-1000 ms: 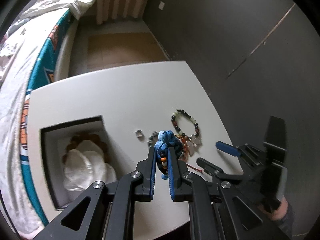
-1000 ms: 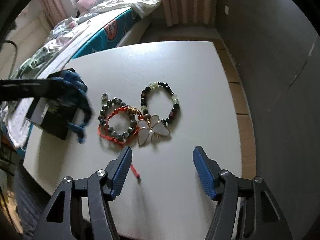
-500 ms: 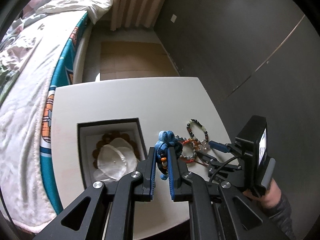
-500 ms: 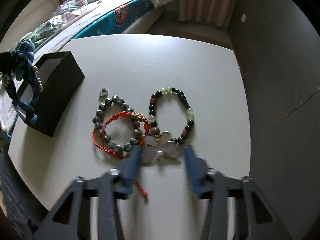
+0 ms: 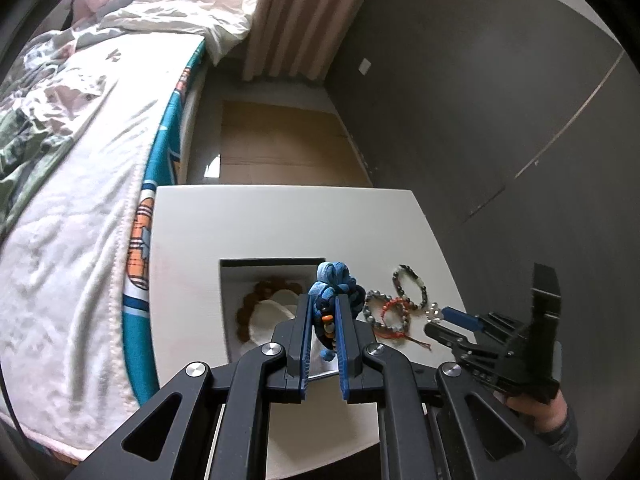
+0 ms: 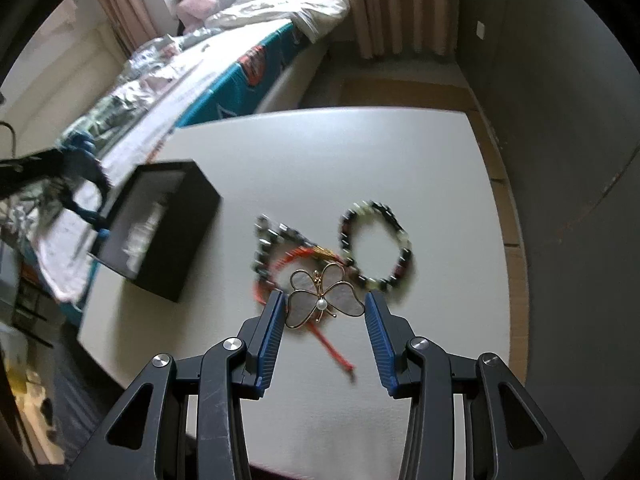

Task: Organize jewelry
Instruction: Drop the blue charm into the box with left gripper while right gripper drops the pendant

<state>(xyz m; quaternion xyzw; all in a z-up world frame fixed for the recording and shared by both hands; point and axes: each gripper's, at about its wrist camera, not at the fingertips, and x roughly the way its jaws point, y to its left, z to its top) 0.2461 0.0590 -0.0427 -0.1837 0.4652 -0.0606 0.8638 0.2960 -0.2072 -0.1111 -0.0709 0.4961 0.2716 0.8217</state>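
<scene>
Two grippers: left gripper [image 5: 324, 318], jaws narrow, clamped on a blue knotted cord bracelet [image 5: 334, 290] above the open black box [image 6: 160, 236]; right gripper [image 6: 325, 322], jaws wide, flanking a butterfly brooch [image 6: 322, 300] without clear contact. Beaded bracelets [image 6: 376, 246] lie beyond on the white worktop [image 6: 360, 152], the bed [image 5: 72, 200] alongside

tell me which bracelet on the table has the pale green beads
The dark beaded bracelet, farthest from the black box. Pale green beads sit among its dark ones; the grey beaded bracelet and red cord bracelet have none.
</scene>
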